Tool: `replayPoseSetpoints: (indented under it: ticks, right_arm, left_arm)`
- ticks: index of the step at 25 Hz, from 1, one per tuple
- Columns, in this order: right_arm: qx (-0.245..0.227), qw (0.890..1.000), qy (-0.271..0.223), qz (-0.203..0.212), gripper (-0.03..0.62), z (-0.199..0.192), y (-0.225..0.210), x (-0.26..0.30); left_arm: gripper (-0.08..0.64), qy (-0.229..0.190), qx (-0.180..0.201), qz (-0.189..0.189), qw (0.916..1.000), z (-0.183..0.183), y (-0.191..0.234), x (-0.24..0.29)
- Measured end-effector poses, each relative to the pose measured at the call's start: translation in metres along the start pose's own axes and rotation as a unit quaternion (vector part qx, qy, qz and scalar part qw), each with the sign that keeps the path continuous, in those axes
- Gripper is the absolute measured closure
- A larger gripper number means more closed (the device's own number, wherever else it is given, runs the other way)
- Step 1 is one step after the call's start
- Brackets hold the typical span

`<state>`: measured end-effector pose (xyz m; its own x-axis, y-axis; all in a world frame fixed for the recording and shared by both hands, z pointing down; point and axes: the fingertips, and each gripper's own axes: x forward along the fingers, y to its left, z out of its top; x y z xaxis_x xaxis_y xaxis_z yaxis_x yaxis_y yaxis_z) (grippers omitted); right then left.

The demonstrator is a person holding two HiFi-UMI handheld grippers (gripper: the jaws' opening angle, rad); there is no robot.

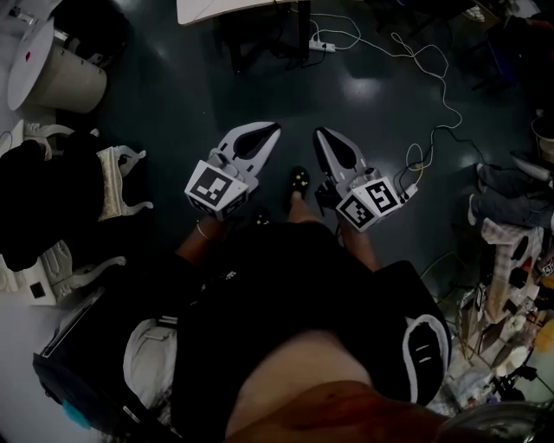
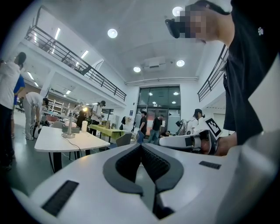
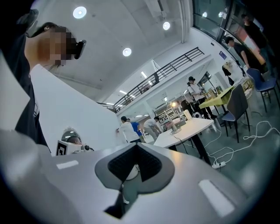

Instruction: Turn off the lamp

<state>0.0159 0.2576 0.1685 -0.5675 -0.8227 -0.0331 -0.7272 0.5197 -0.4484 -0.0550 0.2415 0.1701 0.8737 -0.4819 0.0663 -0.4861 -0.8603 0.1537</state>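
The lamp (image 3: pixel 175 124) is a small desk lamp with a slim upright stem on a round base. It stands on a white tabletop (image 3: pixel 192 127) and a bright spot at its head shows it is lit. From its build I judge it stiff but light and top-heavy, so a hard sideways push could tip it. It needs no grasp. A gentle press on its switch with closed tips should do, and the base is the steadier place to touch. No view shows where the switch sits: it is too small to make out.

The left gripper (image 2: pixel 141 146) has its jaws pressed together with nothing between them. The right gripper (image 3: pixel 136 146) is the same, closed on nothing.

In the left gripper view the lamp (image 2: pixel 68 131) lies at about 10 o'clock from the jaw tips, well apart across open floor. In the right gripper view it lies at about 1 o'clock, also well apart.

In the head view both grippers (image 1: pixel 268 131) (image 1: pixel 320 132) point toward 12 o'clock, where only the tabletop's edge (image 1: pixel 216 10) shows. A power strip (image 1: pixel 321 45) lies on the floor just below that edge, and the lamp itself is out of frame.
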Motion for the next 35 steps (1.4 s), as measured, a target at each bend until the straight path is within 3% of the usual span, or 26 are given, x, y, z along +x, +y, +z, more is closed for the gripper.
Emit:
replayPoseSetpoints:
  ticks: [15, 35]
  right_arm:
    - [0.005, 1.000, -0.007, 0.011, 0.594, 0.036, -0.069, 0.024]
    - [0.019, 0.996, 0.014, 0.090, 0.594, 0.063, -0.129, 0.066]
  left_arm:
    - [0.552, -0.005, 0.001, 0.011, 0.9999, 0.019, 0.029, 0.074]
    - [0.552, 0.001, 0.016, 0.095, 0.9953, 0.030, 0.066, 0.129]
